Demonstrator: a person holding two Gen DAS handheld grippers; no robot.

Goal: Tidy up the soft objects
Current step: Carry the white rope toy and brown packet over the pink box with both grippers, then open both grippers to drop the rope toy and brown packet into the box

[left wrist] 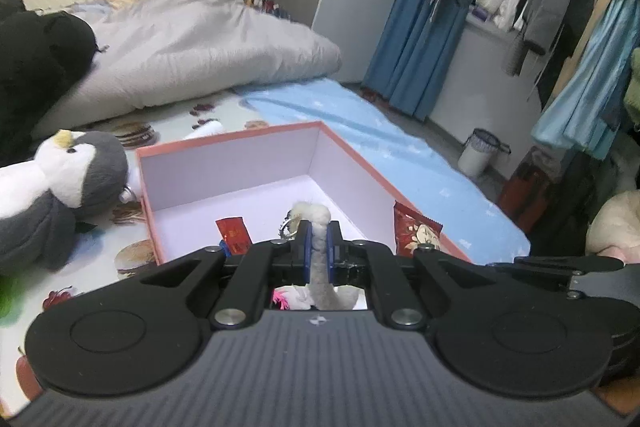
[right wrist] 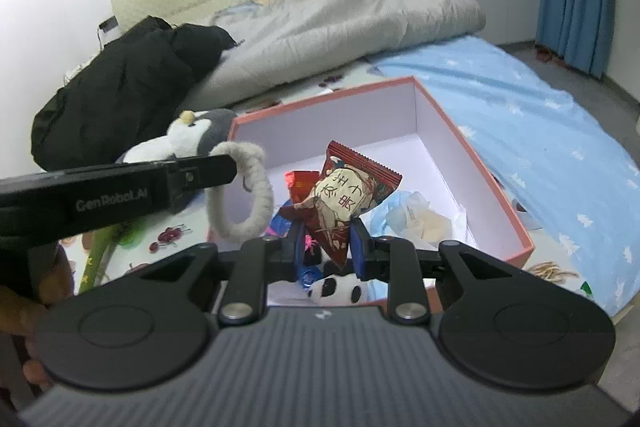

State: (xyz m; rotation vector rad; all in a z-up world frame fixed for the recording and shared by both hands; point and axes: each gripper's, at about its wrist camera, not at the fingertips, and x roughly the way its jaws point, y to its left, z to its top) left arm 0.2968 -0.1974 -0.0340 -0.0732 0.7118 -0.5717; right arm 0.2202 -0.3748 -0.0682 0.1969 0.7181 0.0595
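Observation:
My left gripper (left wrist: 319, 243) is shut on a grey woolly ring with a key ring (left wrist: 318, 227), held above the near end of the pink box (left wrist: 224, 143). In the right wrist view the left gripper (right wrist: 234, 163) holds that woolly ring (right wrist: 244, 195) over the box's left wall. My right gripper (right wrist: 324, 247) is shut on a red snack packet (right wrist: 344, 195) above the pink box (right wrist: 520, 227). The packet also shows in the left wrist view (left wrist: 414, 231). Small packets and a panda toy (right wrist: 332, 289) lie in the box.
A grey and white penguin plush (left wrist: 68, 171) lies left of the box. A black jacket (right wrist: 120, 83) and a grey duvet (left wrist: 192, 39) lie behind. A blue blanket (right wrist: 520, 115) lies right. A bin (left wrist: 478, 151) and hanging clothes stand beyond the bed.

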